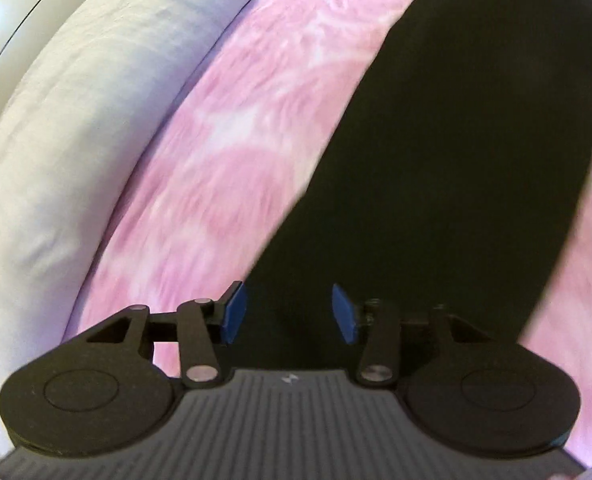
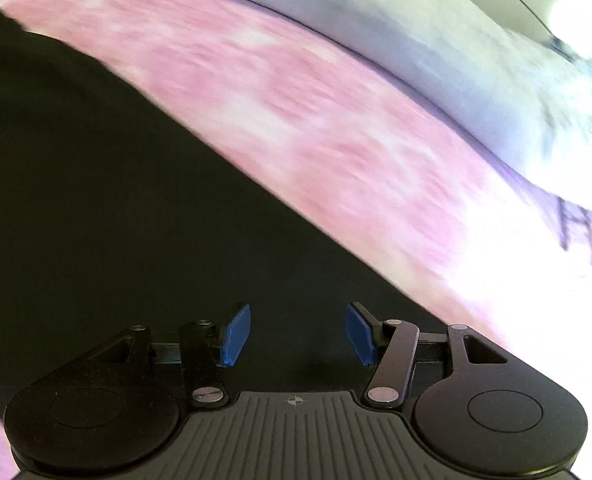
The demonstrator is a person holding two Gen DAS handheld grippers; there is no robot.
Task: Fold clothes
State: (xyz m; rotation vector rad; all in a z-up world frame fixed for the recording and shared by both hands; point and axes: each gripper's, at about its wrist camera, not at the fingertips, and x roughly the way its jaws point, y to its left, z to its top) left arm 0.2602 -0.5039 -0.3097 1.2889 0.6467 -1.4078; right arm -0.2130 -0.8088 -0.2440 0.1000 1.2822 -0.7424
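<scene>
A black garment (image 1: 455,140) is seen lying spread on a bed covered by a pink patterned blanket (image 1: 224,152), with a white pillow (image 1: 68,120) laid along the blanket's far edge. In the left wrist view, the garment is shown as a broad dark band running from directly beneath the left tool (image 1: 290,312) away toward the far side of the bed, with pink blanket exposed on both sides of it. The left tool is held with its 2 blue pads (image 1: 234,314) set apart, and nothing is caught between them; only dark cloth is seen through the gap. Whether the pads touch the cloth cannot be told. In the right wrist view, the same black garment (image 2: 96,200) fills the lower left part of the picture, and its straight edge is seen running diagonally against the pink patterned blanket (image 2: 315,128). The white pillow (image 2: 435,48) is seen beyond the blanket, and a pale wall is visible behind it. The right tool (image 2: 297,334) is likewise held open above the dark cloth, its 2 blue pads (image 2: 238,334) spread with nothing gripped. The blanket's pattern is blurred in both views, more strongly in the right one, and a bright washed-out patch covers the blanket toward the right edge of that view.
</scene>
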